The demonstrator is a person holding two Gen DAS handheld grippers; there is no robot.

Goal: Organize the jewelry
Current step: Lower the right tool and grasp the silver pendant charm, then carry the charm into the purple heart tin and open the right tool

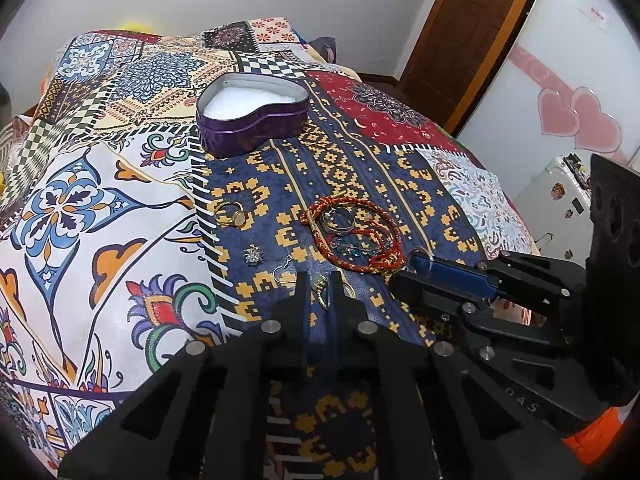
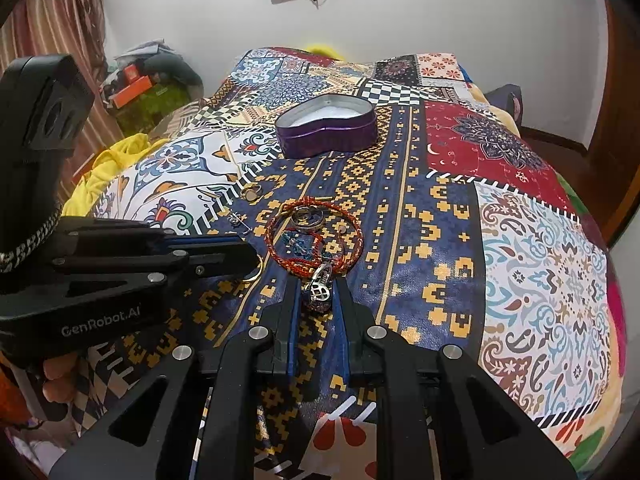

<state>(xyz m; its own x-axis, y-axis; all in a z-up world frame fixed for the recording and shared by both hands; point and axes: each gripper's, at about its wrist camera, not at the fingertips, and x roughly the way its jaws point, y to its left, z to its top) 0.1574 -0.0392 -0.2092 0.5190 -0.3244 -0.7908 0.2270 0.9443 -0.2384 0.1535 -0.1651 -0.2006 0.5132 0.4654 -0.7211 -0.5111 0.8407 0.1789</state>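
A purple heart-shaped tin (image 1: 252, 116) with a white lining stands open on the patchwork bedspread; it also shows in the right wrist view (image 2: 326, 126). Nearer lie a gold ring (image 1: 232, 212), a small crystal stud (image 1: 253, 255), a red braided bracelet (image 1: 352, 232) around a silver ring (image 1: 340, 220) and teal beads (image 1: 352, 246). My left gripper (image 1: 320, 286) stands nearly shut around a gold earring (image 1: 320, 285). My right gripper (image 2: 318, 294) is around a silver filigree charm (image 2: 319, 286), jaws slightly apart. The left gripper (image 2: 252, 260) shows at left in the right wrist view.
The bedspread (image 2: 520, 240) falls away at the right and front edges. A wooden door (image 1: 472, 32) and a white cabinet with pink hearts (image 1: 576, 120) stand to the right. Clutter and yellow cloth (image 2: 108, 168) lie left of the bed.
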